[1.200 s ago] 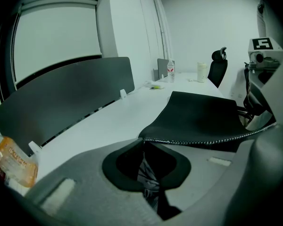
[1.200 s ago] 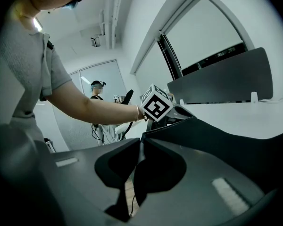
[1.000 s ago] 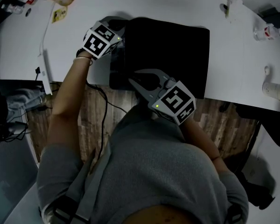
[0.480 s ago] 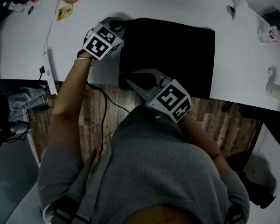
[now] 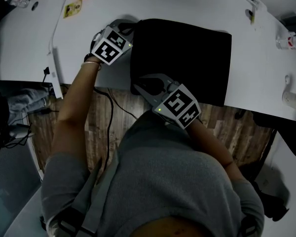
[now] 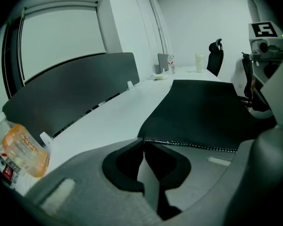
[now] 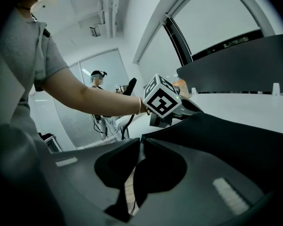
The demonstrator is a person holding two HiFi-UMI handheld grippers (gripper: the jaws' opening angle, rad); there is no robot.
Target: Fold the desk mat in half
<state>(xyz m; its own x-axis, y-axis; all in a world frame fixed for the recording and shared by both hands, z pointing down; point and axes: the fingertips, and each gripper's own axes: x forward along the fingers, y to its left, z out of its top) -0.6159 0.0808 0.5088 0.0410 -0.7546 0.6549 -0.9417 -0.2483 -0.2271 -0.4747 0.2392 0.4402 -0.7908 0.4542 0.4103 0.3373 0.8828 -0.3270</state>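
Desk mat [image 5: 187, 53] edge farther right

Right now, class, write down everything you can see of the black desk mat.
The desk mat is a black, matte rectangle that looks soft and flexible, with pale dotted stitching along its edge. It lies mostly flat on the white table, close to the near edge. The left gripper is shut on its far-left corner and the right gripper on its near-left corner, so that left edge runs between them. Whether a layer is already doubled under cannot be told.
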